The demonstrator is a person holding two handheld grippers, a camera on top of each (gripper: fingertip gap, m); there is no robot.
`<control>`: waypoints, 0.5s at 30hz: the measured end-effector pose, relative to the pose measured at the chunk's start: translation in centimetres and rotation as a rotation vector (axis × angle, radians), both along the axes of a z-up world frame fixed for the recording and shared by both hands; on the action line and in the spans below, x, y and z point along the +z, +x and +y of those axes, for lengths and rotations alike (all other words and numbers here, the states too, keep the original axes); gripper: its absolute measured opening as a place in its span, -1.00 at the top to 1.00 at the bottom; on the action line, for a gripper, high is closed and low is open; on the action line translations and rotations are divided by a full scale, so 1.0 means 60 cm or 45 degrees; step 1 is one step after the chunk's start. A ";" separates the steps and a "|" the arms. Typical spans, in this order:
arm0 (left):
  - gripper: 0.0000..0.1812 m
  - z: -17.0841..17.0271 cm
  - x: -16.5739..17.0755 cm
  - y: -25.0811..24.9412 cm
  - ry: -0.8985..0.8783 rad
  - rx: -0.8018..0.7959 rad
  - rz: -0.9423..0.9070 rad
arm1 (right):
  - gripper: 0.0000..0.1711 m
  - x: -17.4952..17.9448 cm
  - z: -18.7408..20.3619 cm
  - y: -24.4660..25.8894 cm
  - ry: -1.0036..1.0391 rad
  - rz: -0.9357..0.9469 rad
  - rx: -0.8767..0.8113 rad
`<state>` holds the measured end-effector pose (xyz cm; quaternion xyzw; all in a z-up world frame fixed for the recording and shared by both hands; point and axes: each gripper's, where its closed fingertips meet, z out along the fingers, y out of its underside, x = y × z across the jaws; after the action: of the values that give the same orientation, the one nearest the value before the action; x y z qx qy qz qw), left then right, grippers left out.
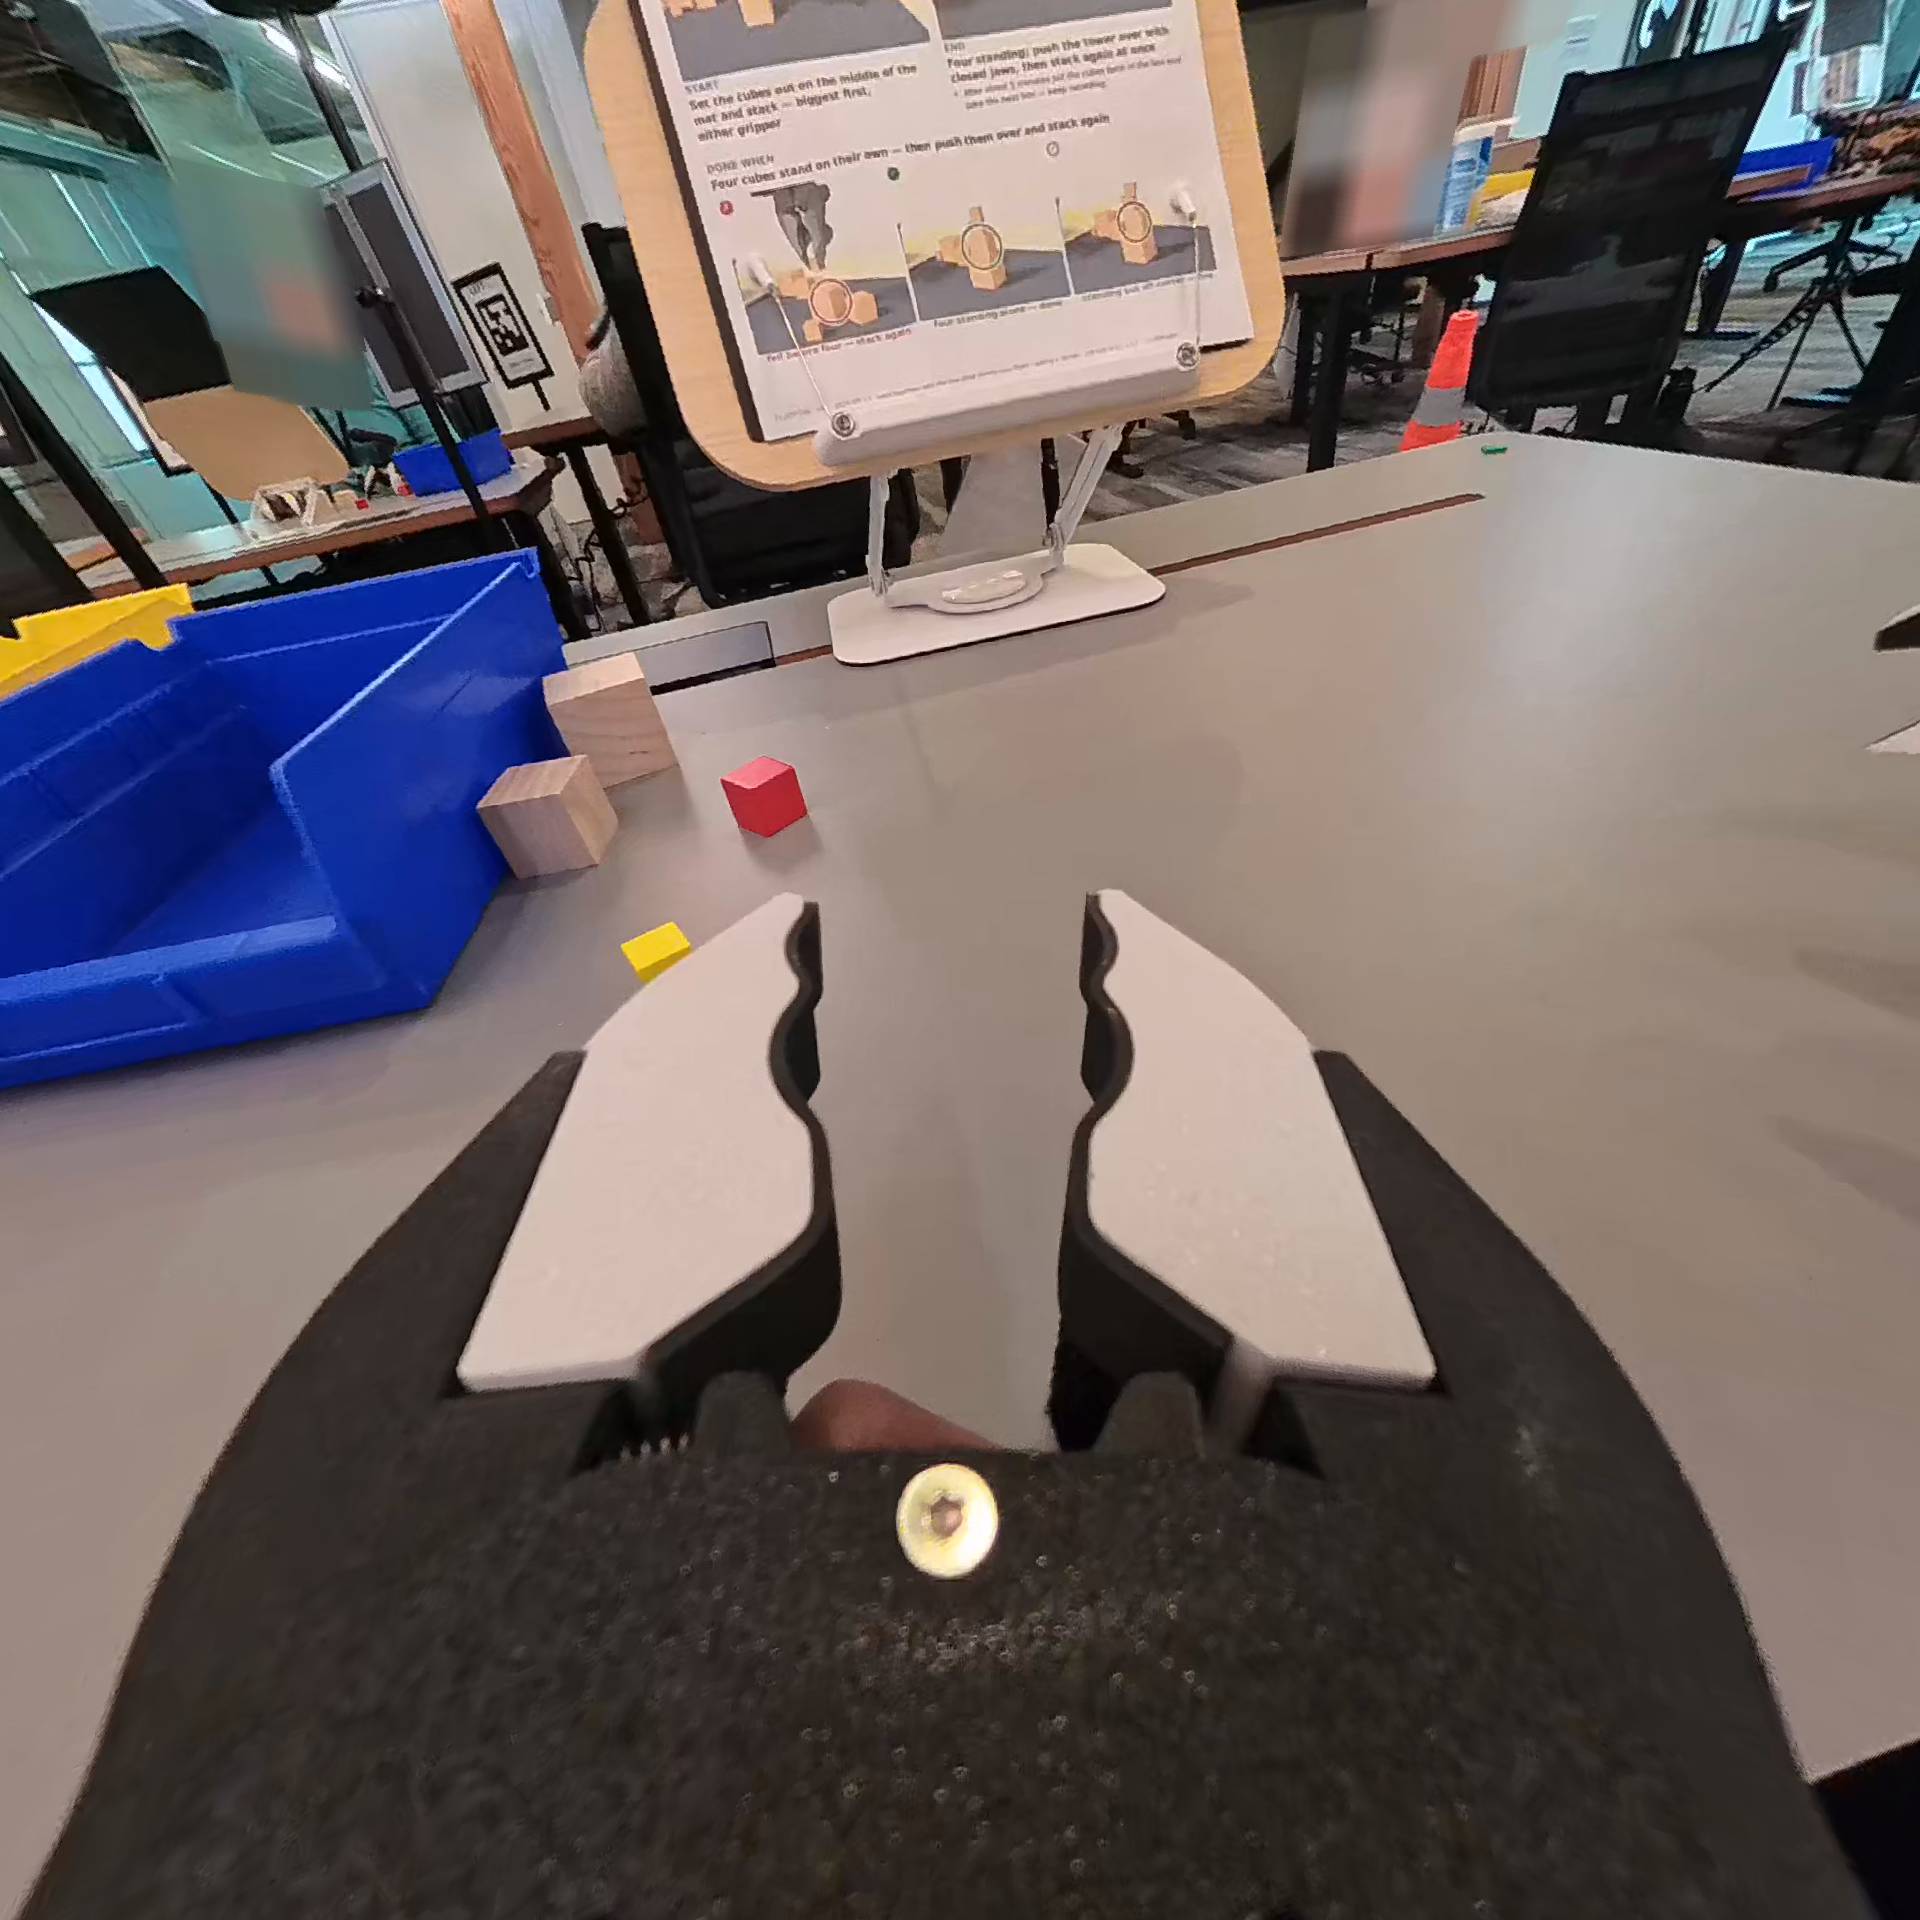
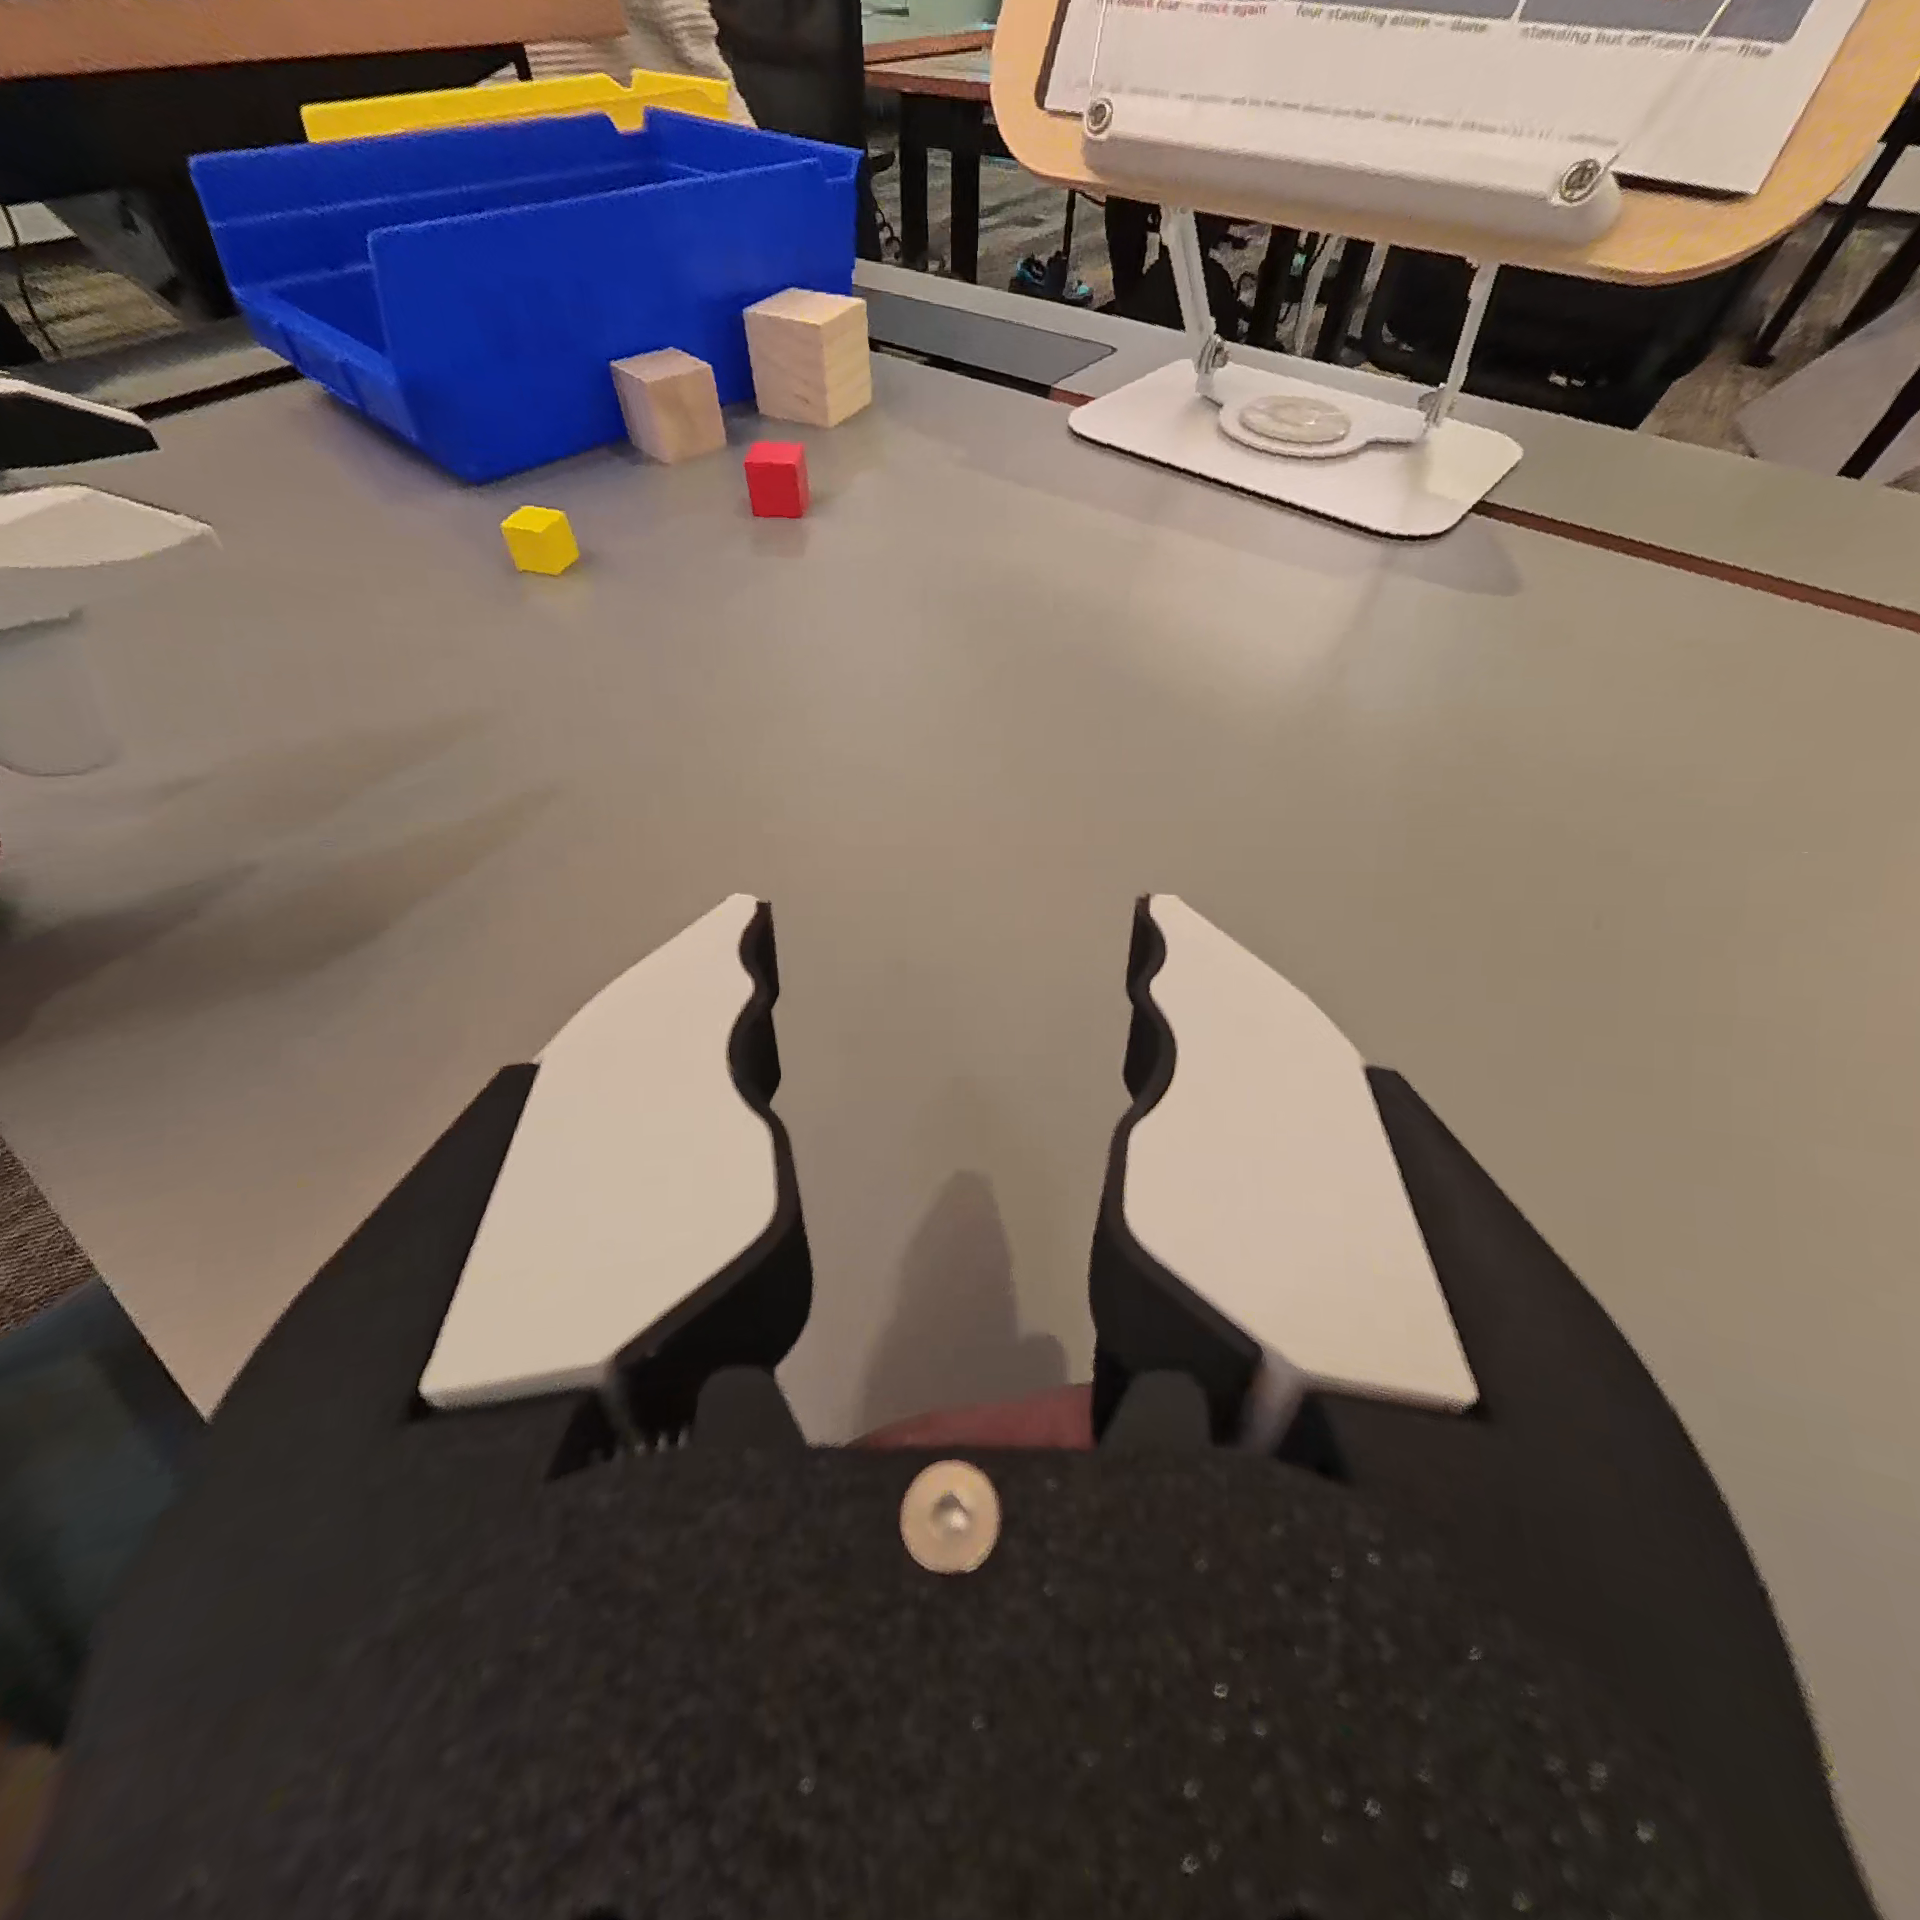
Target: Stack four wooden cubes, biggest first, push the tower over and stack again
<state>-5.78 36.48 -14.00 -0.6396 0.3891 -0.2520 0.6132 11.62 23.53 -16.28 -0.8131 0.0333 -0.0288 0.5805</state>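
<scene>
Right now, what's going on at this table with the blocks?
A person holds two grippers over a grey table; the left gripper and right gripper are both open and empty. Nothing is stacked yet. Four cubes lie apart beside a blue bin: the big wooden cube, the smaller wooden cube, the red cube and the yellow cube. An instruction sheet on a stand is behind them.

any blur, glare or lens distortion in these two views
Left wrist view: fisheye bends the table edge and blue bin; cubes sharp, background partly mosaic-patched. Right wrist view: soft motion blur at the frame edges, a faint sheen on the table before the stand, a shadow between the right gripper fingers.
</scene>
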 end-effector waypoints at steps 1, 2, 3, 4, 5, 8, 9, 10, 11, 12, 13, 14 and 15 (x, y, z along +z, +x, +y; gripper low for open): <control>0.48 -0.001 -0.001 0.001 0.005 -0.003 0.006 | 0.24 -0.002 0.000 0.002 -0.006 0.004 -0.006; 0.48 -0.001 -0.002 0.002 0.007 -0.002 0.013 | 0.24 -0.003 0.000 0.003 -0.013 0.005 -0.010; 0.48 -0.001 -0.003 0.003 0.007 -0.002 0.019 | 0.24 -0.003 -0.001 0.005 -0.017 0.005 -0.014; 0.48 -0.001 -0.004 0.003 0.007 -0.003 0.022 | 0.24 -0.003 -0.002 0.007 -0.019 0.004 -0.017; 0.48 -0.001 -0.004 0.004 0.007 -0.004 0.024 | 0.24 -0.002 -0.003 0.008 -0.019 0.003 -0.018; 0.48 -0.002 -0.004 0.004 0.003 -0.009 0.023 | 0.25 0.002 -0.004 0.010 -0.014 0.007 -0.020; 0.48 -0.002 -0.005 0.004 0.001 -0.011 0.024 | 0.25 0.003 -0.005 0.010 -0.015 0.006 -0.020; 0.48 -0.002 -0.005 0.004 0.000 -0.011 0.023 | 0.25 0.004 -0.005 0.010 -0.015 0.004 -0.019; 0.48 -0.002 -0.005 0.004 0.000 -0.014 0.024 | 0.25 0.004 -0.005 0.009 -0.014 0.004 -0.016; 0.48 -0.003 -0.005 0.005 0.001 -0.017 0.026 | 0.26 0.005 -0.006 0.009 -0.015 0.004 -0.015; 0.48 -0.003 -0.005 0.005 0.002 -0.019 0.028 | 0.26 0.004 -0.005 0.009 -0.016 0.003 -0.015; 0.48 -0.003 -0.005 0.005 0.003 -0.019 0.029 | 0.26 0.003 -0.005 0.008 -0.017 0.002 -0.012; 0.48 -0.004 -0.005 0.005 0.005 -0.018 0.029 | 0.26 0.002 -0.005 0.007 -0.021 0.001 -0.009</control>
<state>-5.47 36.27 -14.28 -0.6383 0.4011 -0.2484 0.6082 12.07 23.24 -16.17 -0.8177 0.0363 -0.0308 0.5737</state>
